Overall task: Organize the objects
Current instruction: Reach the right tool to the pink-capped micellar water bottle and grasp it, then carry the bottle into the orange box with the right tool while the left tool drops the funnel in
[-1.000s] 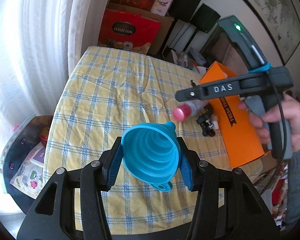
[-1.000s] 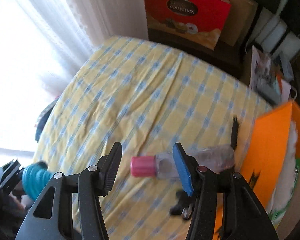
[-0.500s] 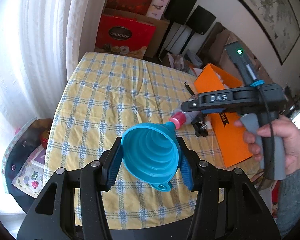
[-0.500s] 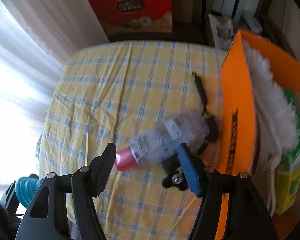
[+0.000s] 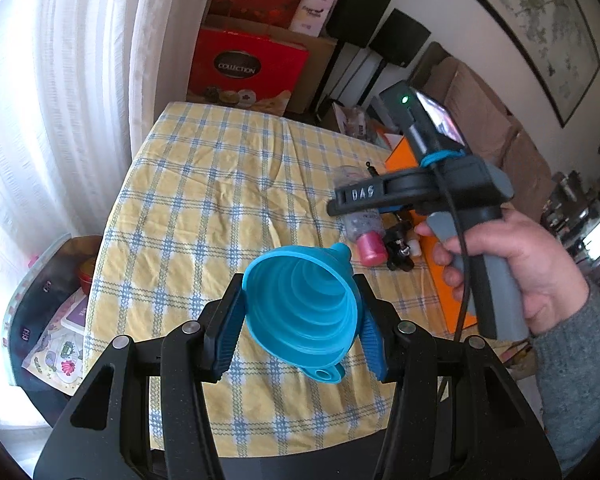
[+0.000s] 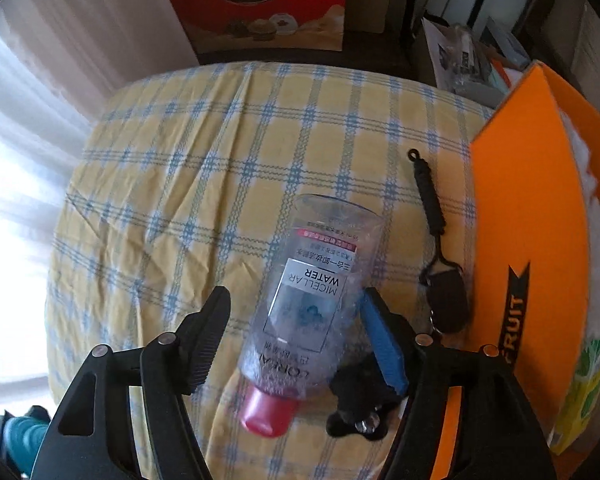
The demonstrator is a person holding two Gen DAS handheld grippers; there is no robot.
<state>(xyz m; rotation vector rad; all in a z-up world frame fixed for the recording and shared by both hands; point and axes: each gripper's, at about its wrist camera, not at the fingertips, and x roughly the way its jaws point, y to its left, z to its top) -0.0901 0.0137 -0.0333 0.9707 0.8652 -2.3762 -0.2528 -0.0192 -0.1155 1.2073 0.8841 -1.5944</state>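
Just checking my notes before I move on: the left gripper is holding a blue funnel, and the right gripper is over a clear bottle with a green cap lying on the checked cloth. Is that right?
Not quite: the cap is pink, not green, as the right wrist view shows. The rest stands: the left gripper holds the blue funnel, and the right gripper is over the clear bottle lying on the checked cloth.

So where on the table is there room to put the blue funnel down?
The yellow checked tablecloth is bare from the curtain side to the clear pink-capped bottle. It is crowded by the orange box: bottle, black strap, black clamp.
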